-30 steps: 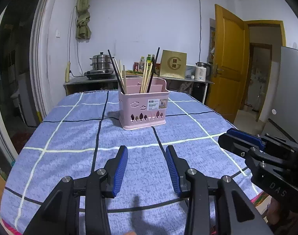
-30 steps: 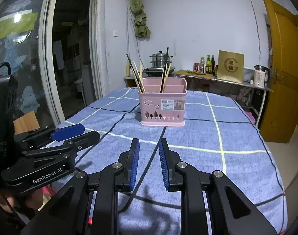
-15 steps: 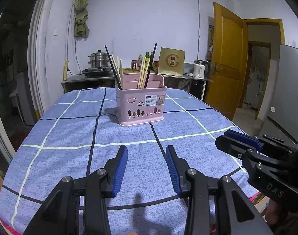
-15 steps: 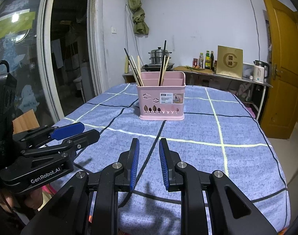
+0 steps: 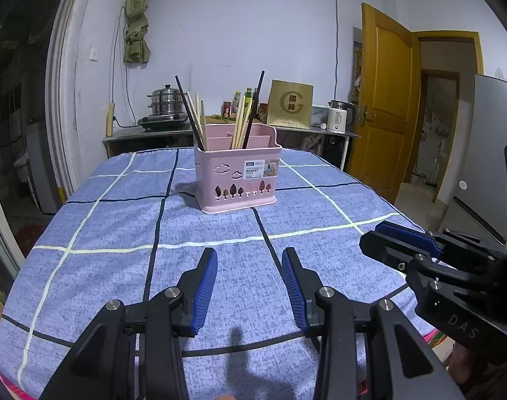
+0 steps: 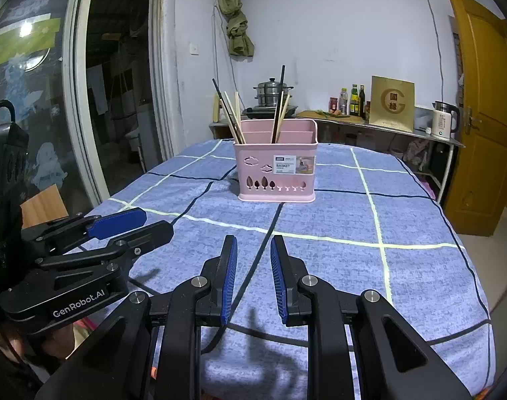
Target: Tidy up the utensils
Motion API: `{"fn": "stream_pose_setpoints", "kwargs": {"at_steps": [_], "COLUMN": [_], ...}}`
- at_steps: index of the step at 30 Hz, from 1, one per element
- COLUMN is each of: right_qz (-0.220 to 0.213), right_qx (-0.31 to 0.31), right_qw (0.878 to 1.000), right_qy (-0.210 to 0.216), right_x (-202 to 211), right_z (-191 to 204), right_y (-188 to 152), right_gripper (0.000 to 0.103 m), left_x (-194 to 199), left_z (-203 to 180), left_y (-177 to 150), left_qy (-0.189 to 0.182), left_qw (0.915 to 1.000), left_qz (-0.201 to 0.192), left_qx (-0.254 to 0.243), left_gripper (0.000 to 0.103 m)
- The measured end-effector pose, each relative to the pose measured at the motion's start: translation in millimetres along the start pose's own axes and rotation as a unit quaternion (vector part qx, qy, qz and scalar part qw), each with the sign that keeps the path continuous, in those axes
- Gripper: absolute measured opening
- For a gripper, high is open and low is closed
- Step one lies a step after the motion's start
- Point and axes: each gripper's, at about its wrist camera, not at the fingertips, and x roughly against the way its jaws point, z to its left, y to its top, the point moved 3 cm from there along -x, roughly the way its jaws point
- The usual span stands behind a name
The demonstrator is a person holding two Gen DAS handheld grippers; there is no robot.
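Observation:
A pink utensil basket (image 5: 237,176) stands upright on the blue checked tablecloth (image 5: 120,220), far ahead of both grippers; it also shows in the right wrist view (image 6: 276,170). Several chopsticks (image 5: 200,116), black and pale wood, stand in its compartments and also show in the right wrist view (image 6: 235,116). My left gripper (image 5: 249,266) is open and empty above the near part of the table. My right gripper (image 6: 253,260) is open by a narrower gap and empty. Each gripper shows at the edge of the other's view.
A side counter (image 5: 160,130) behind the table holds a steel pot (image 5: 165,101), bottles (image 6: 353,100), a gold box (image 5: 290,103) and a kettle (image 5: 340,118). A wooden door (image 5: 383,100) is at the right. A glass door (image 6: 37,100) is at the left.
Both grippers have lowered and drawn back slightly, so the basket sits higher and a little farther in both views. Their jaw gaps are unchanged.

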Motion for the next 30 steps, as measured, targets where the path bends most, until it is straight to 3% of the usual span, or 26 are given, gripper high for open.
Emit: {"fn": "stream_pose_setpoints", "kwargs": {"at_steps": [24, 30], "right_qz": [-0.003, -0.002], "right_qx": [0.002, 0.002], "right_qw": [1.000, 1.000], "right_qy": [-0.001, -0.001], "right_x": [3.5, 3.8], "right_z": [3.1, 3.2], "right_y": [0.6, 0.4], "right_gripper": [0.021, 0.021], "left_x": [6.7, 6.4], "left_z": [-3.5, -2.4], "left_y": [-1.1, -1.0], "left_qy": [-0.008, -0.007], "left_qw": [1.0000, 1.0000], "left_qz": [-0.002, -0.004], "left_qx": [-0.003, -0.003], "left_gripper": [0.041, 0.045]}}
